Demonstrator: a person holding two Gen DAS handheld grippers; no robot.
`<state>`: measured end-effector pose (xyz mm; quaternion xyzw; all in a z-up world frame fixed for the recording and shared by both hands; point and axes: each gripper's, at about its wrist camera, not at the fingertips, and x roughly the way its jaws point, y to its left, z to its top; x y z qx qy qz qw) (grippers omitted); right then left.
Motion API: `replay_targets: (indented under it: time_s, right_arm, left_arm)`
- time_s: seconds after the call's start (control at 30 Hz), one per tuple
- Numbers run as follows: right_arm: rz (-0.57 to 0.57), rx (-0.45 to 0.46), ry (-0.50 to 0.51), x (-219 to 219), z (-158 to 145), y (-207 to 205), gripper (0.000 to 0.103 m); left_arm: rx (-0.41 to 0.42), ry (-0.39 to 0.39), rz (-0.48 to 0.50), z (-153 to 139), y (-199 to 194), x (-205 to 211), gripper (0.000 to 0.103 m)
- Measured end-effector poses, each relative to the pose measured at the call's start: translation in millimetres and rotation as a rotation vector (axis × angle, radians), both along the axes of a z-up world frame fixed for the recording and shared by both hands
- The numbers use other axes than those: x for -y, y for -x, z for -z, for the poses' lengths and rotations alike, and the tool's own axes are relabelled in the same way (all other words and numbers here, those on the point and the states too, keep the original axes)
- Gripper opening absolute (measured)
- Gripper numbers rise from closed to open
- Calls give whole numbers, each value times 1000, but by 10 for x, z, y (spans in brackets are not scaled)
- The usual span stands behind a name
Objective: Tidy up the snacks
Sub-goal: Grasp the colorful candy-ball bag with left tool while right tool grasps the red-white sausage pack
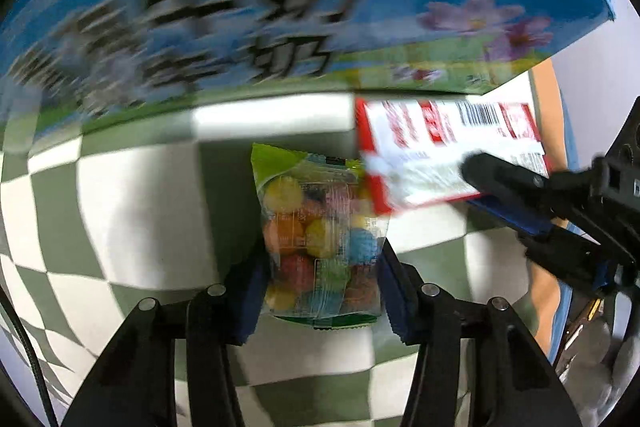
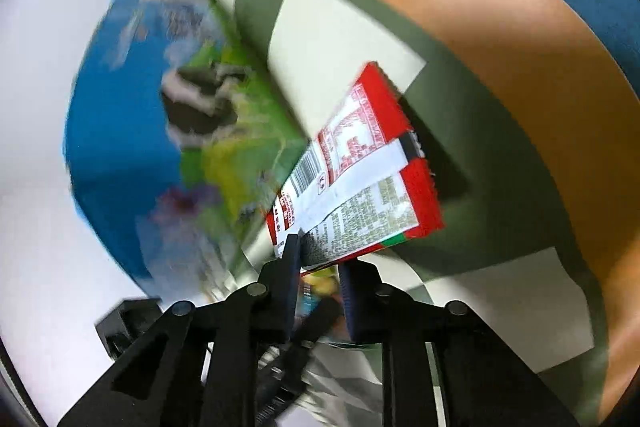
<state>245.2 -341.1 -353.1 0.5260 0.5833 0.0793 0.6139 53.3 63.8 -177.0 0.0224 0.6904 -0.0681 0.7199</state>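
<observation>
A clear candy bag (image 1: 322, 239) filled with coloured balls is being pinched between the two blue-padded fingers of the left gripper (image 1: 320, 287), whose pads are being pressed against the bag's long edges. The bag is being held flat over the green-and-white checkered cloth (image 1: 120, 195), directly below the gripper.

A red-and-white snack packet (image 2: 356, 183) with a barcode and printed panels is being gripped at its near corner by the right gripper (image 2: 320, 259), its jaws drawn tight on the thin edge. In the left wrist view the same packet (image 1: 448, 151) is being held just beside the upper right corner of the candy bag, slightly overlapping it, with the right gripper's dark fingers (image 1: 504, 179) lying across it.

A large blue box (image 1: 280, 7) printed with bold dark characters, flowers and a green meadow is being shown standing behind both snacks, on the far part of the cloth. An orange table edge (image 2: 500, 39) is being shown beyond the cloth.
</observation>
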Motion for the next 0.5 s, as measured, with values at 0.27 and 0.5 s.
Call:
replay_targets:
  time_s: [0.27, 0.5]
  right_arm:
    - [-412, -84, 350, -242, -242, 273, 22]
    - [-105, -158, 380, 93, -417, 377, 69]
  left_arm:
    - [-39, 26, -39, -59, 194, -405, 48]
    - [-42, 36, -66, 15, 223, -521, 48]
